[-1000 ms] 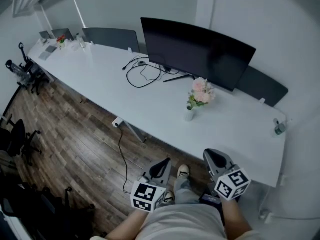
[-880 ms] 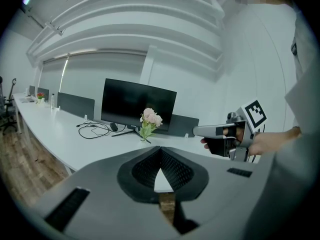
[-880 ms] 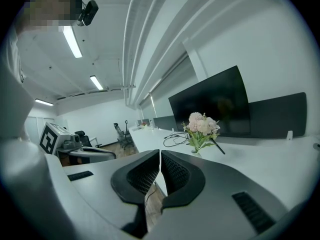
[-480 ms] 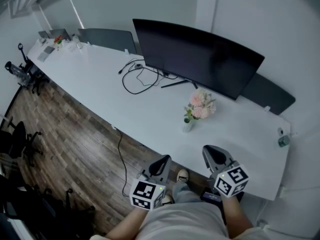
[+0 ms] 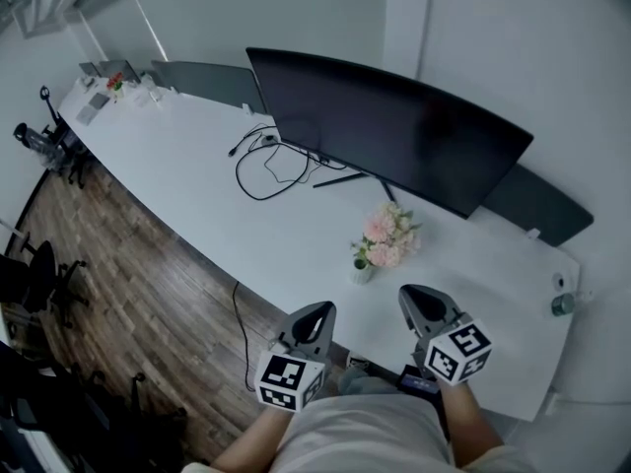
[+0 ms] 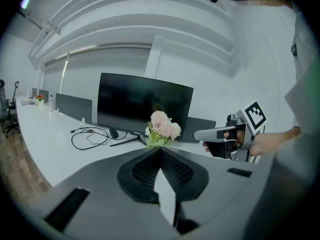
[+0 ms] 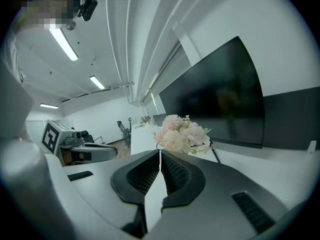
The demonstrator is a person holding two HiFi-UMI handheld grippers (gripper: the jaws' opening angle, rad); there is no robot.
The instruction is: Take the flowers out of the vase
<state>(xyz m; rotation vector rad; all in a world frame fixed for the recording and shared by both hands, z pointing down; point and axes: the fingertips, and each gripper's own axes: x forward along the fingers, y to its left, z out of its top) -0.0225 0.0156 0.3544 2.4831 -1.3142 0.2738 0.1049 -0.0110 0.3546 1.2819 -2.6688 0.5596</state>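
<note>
**Gripper state**
- Left gripper (image 5: 318, 310): the fingers (image 6: 145, 171) are pressed together along their whole length. Nothing is between them.
- Right gripper (image 5: 414, 296): the fingers (image 7: 176, 173) are likewise together and hold nothing.
- Both grippers are held side by side at the near edge of the tabletop (image 5: 197, 161). Each points forward and slightly downward, with its marker cube at the rear.

**Task items**
- The flowers (image 5: 386, 238), a pink and cream bunch with green leaves, stand in the vase (image 5: 362, 272).
- The vase is small, pale and upright on the tabletop.
- In the head view, the vase lies ahead of both pairs of fingers, between the lines along which they point. It is near them but clear of both.
- In the left gripper view, the blossoms rise directly above the tips of the closed fingers, with the right gripper off to the right of them.
- In the right gripper view, the blossoms sit just above and slightly right of the fingertips, with the left gripper off to the left.
- Neither view shows contact with the flowers or the vase.

**Surroundings**
- A wide dark monitor (image 5: 394, 126) stands on the tabletop beyond the flowers.
- A black cable (image 5: 264, 170) lies in loops on the tabletop, ahead and to the left of the left fingers.
- Wooden floor (image 5: 128, 284) is visible to the left of the left fingers.
</note>
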